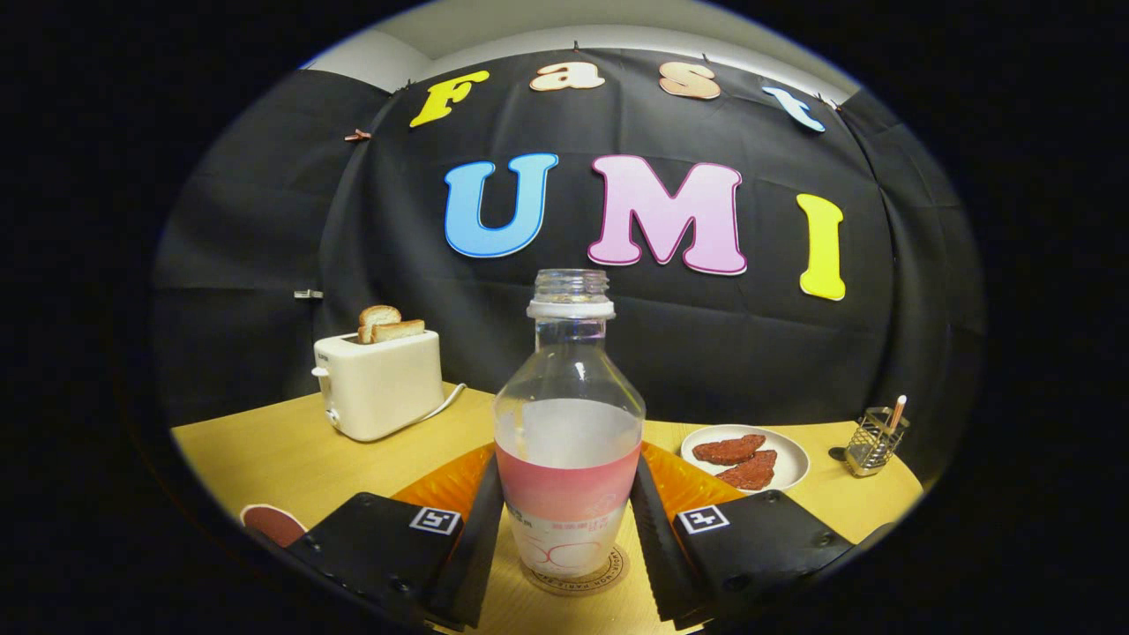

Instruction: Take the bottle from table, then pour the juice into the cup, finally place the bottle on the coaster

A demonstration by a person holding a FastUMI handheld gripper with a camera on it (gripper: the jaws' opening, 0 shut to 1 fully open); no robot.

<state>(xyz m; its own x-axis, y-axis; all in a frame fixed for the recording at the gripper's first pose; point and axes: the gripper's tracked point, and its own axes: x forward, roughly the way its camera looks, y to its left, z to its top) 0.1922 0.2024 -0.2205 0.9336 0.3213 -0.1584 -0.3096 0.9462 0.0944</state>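
Note:
A clear, uncapped plastic bottle (569, 423) with a pink and white label stands upright on a round coaster (609, 575) on the wooden table (291, 459). It holds pale liquid up to about its shoulder. My gripper (566, 467) has one finger on each side of the bottle, both pressing on its label band. A round white-rimmed thing with a reddish-brown inside (272, 524) sits low beside the left finger, partly cut off; it may be the cup.
An orange ribbed thing (450, 483) lies behind the bottle, mostly hidden. A cream toaster (379, 384) with bread slices stands back left. A white plate with reddish pieces (794, 454) and a wire holder (873, 441) are back right.

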